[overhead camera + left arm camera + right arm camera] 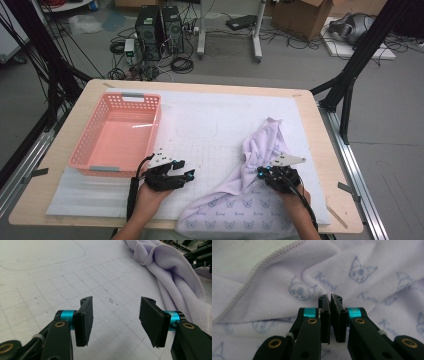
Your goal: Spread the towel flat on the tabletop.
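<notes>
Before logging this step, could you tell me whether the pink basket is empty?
Empty: the high view shows the pink basket's bare floor, with nothing inside.

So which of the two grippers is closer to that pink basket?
Left. The left gripper sits open on the white mat just off the pink basket's near right corner. The right gripper is far across the table, shut on the lilac towel.

We cannot tell whether any fabric of the towel point(287, 287) is caught between the closed jaws of the right gripper point(331, 298); the pads hide that spot. In the high view the towel's near hem runs off the bottom edge, and the person's forearms are cut there too. The far side of the basket point(90, 162) is hidden behind the left gripper point(181, 175).
</notes>
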Available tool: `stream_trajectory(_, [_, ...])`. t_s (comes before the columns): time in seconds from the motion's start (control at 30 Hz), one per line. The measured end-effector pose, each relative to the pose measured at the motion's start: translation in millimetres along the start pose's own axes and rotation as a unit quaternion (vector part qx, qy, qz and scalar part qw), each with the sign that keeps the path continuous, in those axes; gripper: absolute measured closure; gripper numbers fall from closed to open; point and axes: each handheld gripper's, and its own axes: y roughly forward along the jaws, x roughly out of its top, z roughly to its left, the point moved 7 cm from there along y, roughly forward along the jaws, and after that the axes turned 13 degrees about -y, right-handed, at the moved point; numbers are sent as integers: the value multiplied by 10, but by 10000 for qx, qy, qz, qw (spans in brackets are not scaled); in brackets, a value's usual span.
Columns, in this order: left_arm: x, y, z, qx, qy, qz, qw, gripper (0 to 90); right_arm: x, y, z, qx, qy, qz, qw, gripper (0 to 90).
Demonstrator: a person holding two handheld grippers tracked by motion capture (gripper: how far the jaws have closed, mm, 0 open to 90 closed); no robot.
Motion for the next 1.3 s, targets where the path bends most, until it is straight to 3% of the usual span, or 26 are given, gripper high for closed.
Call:
stream_trajectory(0.13, [27, 62, -51, -108, 59, 38, 9999, 451, 72, -96, -50, -81, 47, -259, 9996, 693])
stream_trajectory(0.27, [105, 164, -107, -197, 84, 85, 9997, 451, 125, -293, -159, -279, 161, -609, 9976, 629])
stream_trajectory(0.43, [272, 396, -188, -295, 19, 33, 9996, 469, 47, -503, -371, -592, 383, -769, 9945, 609])
stream_trajectory(0.6, [428, 691, -266, -327, -104, 211, 9992, 538, -50, -561, -483, -683, 401, -678, 9945, 595])
stream_trajectory(0.8, [584, 1086, -363, -331, -260, 396, 9983, 539, -189, -569, -568, -744, 414, -440, 9954, 573])
stream_trajectory(0.97, [618, 1391, -440, -287, -386, 604, 9970, 512, -309, -525, -616, -744, 459, -245, 9959, 563])
stream_trajectory(1.2, [526, 1695, -621, -380, -360, 889, 9947, 448, -339, -501, -617, -697, 506, -213, 9961, 558])
stream_trajectory(1.3, [480, 1755, -691, -320, -149, 924, 9951, 474, -342, -484, -612, -677, 495, -200, 9963, 558])
